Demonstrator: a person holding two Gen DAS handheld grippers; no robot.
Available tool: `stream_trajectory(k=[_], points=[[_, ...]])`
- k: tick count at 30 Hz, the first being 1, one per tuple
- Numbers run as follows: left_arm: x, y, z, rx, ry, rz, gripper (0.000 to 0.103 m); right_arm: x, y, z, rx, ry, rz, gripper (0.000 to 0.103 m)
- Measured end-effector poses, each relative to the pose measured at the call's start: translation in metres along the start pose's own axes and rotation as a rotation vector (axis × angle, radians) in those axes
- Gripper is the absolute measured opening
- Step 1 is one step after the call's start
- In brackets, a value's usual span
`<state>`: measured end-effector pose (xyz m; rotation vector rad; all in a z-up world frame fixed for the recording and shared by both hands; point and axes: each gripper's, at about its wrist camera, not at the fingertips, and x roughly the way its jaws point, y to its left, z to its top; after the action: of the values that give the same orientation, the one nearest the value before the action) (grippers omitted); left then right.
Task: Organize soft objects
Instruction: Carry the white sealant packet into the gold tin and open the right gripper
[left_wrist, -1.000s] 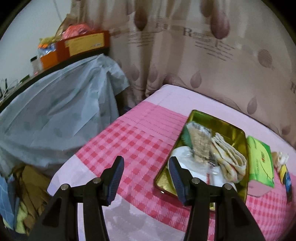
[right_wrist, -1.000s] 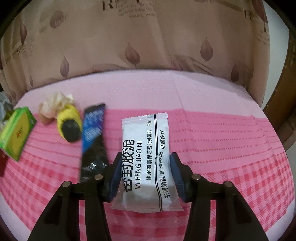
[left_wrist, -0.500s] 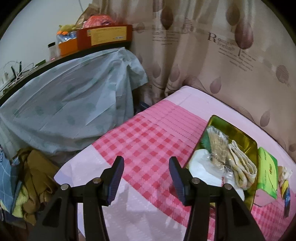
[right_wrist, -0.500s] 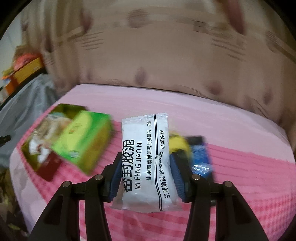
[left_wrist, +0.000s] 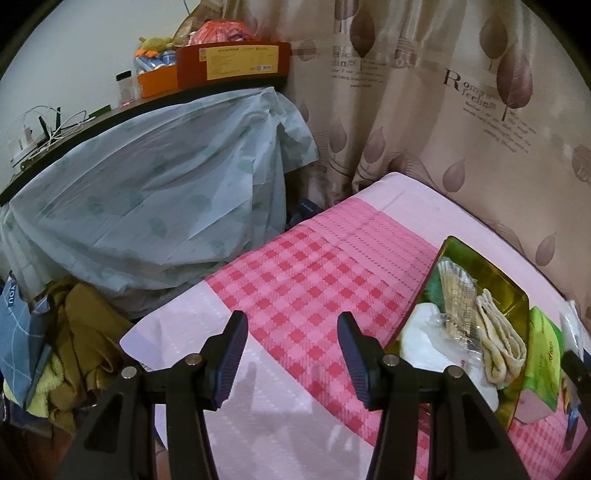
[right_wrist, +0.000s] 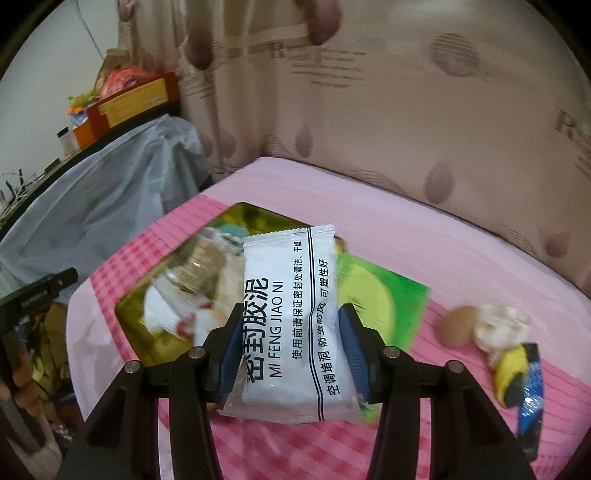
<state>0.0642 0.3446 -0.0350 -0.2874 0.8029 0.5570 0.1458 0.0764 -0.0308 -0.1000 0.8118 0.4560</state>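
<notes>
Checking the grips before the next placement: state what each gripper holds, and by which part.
The right gripper is shut on the white plastic sealing-putty packet, pinched across its lower half by the long side edges. The left gripper is open and holds nothing.

I count two tools: my left tool (left_wrist: 291, 354) and my right tool (right_wrist: 290, 349). I see one white packet (right_wrist: 291, 325), one gold tray (left_wrist: 476, 258), and one green box (right_wrist: 380, 295). There is one yellow and black toy (right_wrist: 511, 373) and one blue wrapper (right_wrist: 532, 395). In the tray I count one folded cloth (left_wrist: 498, 332). Behind it all hangs one curtain (left_wrist: 443, 110).
</notes>
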Motion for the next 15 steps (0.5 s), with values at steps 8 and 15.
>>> stream_trajectory(k=[8,15], points=[[0.005,0.017,0.003,-0.069,0.025,0.041,0.052,0.043,0.028,0.018,-0.046,0.047,0.008,0.046],[0.01,0.022,0.003,-0.088,0.043,0.052,0.052,0.072,0.036,0.02,-0.054,0.087,-0.002,0.046]])
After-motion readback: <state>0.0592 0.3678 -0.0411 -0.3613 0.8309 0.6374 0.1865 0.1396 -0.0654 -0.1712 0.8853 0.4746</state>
